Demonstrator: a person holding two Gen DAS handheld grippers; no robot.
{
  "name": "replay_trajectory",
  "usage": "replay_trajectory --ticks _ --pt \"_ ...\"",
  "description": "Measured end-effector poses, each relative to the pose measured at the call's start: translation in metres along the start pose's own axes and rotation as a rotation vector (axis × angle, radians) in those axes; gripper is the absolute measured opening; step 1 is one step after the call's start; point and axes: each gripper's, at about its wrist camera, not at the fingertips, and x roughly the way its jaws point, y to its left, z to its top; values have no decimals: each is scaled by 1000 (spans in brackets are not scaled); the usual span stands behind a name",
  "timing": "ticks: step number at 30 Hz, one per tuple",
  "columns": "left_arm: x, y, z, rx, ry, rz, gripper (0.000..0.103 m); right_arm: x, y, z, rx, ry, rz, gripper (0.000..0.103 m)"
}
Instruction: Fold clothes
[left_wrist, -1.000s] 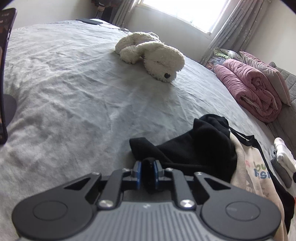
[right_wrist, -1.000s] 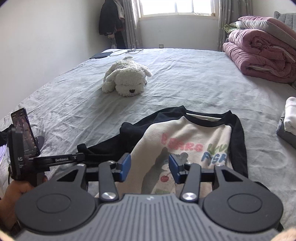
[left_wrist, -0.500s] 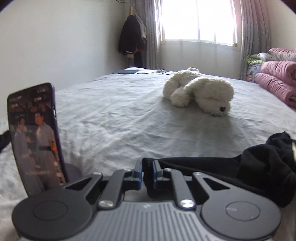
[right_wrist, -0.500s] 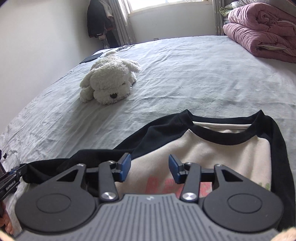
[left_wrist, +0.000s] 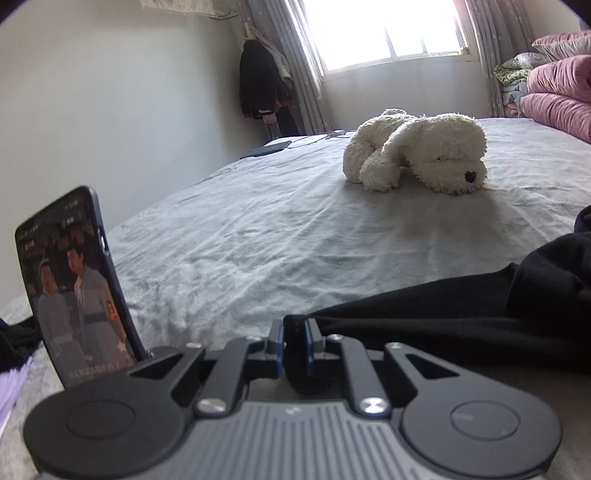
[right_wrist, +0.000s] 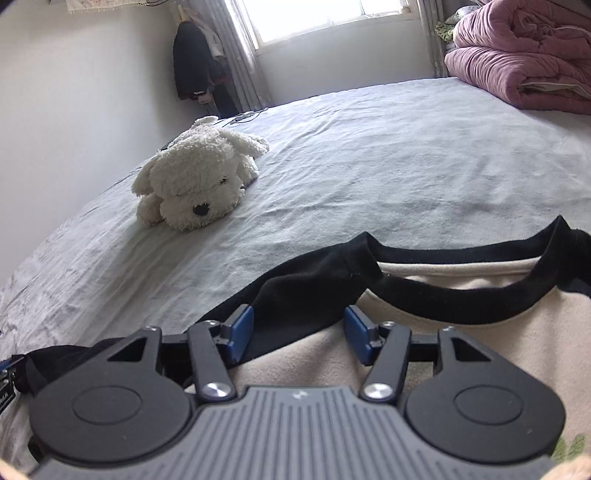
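Grey sheet is spread over the whole bed (right_wrist: 369, 155), wrinkled and lit from the window (left_wrist: 384, 33) at the far wall. A pink quilt (right_wrist: 524, 70) is seen rolled up on the bed's far right side. Nearer, the shirt (right_wrist: 461, 332) is laid flat on the bed, cream in the body, black at the collar and sleeves; its collar end is turned toward the window, and it fills the lower right of the right wrist view. A white plush dog (right_wrist: 195, 184) is found lying on the sheet, well apart from the shirt and further up the bed. A dark coat (left_wrist: 258, 88) is hung in the far corner beside the curtain. A phone (left_wrist: 74, 284) is propped upright at the left of the left wrist view, its screen lit with two figures.

Now the sleeve (left_wrist: 424, 317): it is drawn out long and black across the sheet toward the left, and its cuff is clamped between the left tongs (left_wrist: 295, 339), blue pads pressed together on the cloth. The right tongs (right_wrist: 299, 332) are held wide apart, low over the shirt's shoulder, where black sleeve is joined to cream body; nothing is gripped between the pads.
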Motion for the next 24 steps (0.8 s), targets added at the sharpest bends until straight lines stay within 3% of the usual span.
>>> replay_trajectory --ticks 3,7,10,12,13,15,18,24 --pt "3 -4 10 44 -32 83 11 0 -6 1 25 0 27 60" --pt "13 3 23 64 12 188 12 -2 -13 4 75 -3 51 60" --pt "15 2 32 64 73 153 17 -3 -16 5 91 -9 49 60" --pt "9 -1 38 62 69 121 29 -3 -17 6 98 -10 48 60" --pt "5 -2 41 59 61 105 42 -3 -17 6 97 -9 49 60" --pt "0 -7 49 46 46 53 49 -3 -17 6 94 -7 48 60" --pt "-4 -12 60 -10 61 -109 56 -2 -15 5 80 -5 45 60" --pt "2 -21 64 -215 210 -418 58 -3 -18 6 88 -8 50 61"
